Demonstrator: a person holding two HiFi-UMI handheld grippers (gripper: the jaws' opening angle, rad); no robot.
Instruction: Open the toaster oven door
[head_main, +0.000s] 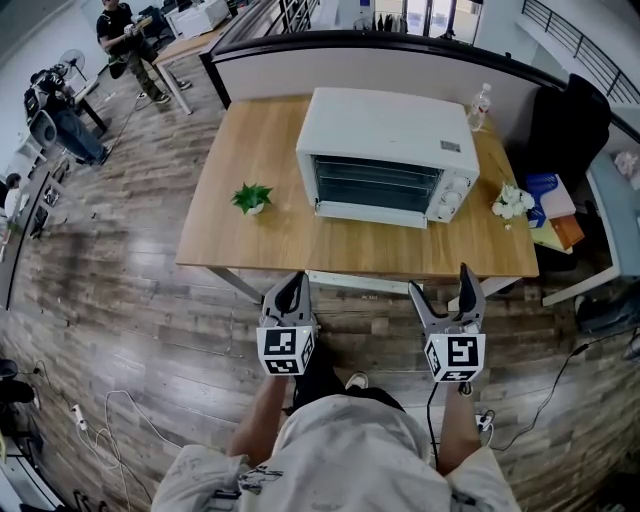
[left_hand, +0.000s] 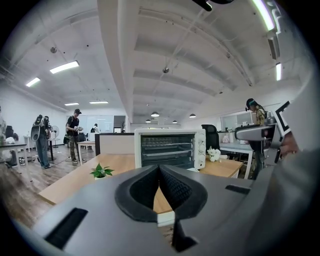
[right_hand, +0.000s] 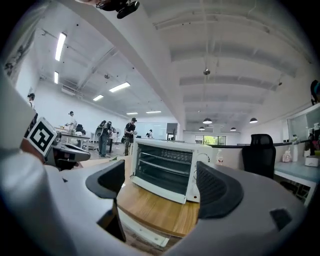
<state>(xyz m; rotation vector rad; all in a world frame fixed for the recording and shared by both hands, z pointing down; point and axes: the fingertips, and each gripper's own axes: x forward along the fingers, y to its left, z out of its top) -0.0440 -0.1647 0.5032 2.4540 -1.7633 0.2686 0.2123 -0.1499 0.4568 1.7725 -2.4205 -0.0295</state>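
A white toaster oven (head_main: 385, 158) stands on the wooden table (head_main: 270, 240), its glass door shut and facing me; its knobs sit at the door's right. It also shows in the left gripper view, toaster oven (left_hand: 169, 148), and in the right gripper view, toaster oven (right_hand: 167, 170). My left gripper (head_main: 291, 291) hangs short of the table's near edge with its jaws pressed together and nothing between them. My right gripper (head_main: 445, 289) is level with it, jaws wide apart and empty. Both are well back from the oven.
A small potted plant (head_main: 252, 198) stands left of the oven, white flowers (head_main: 512, 203) at its right and a water bottle (head_main: 480, 105) behind it. A dark partition (head_main: 400, 55) backs the table. A black chair (head_main: 565, 125) and cluttered desk lie right; people (head_main: 125, 45) stand far left.
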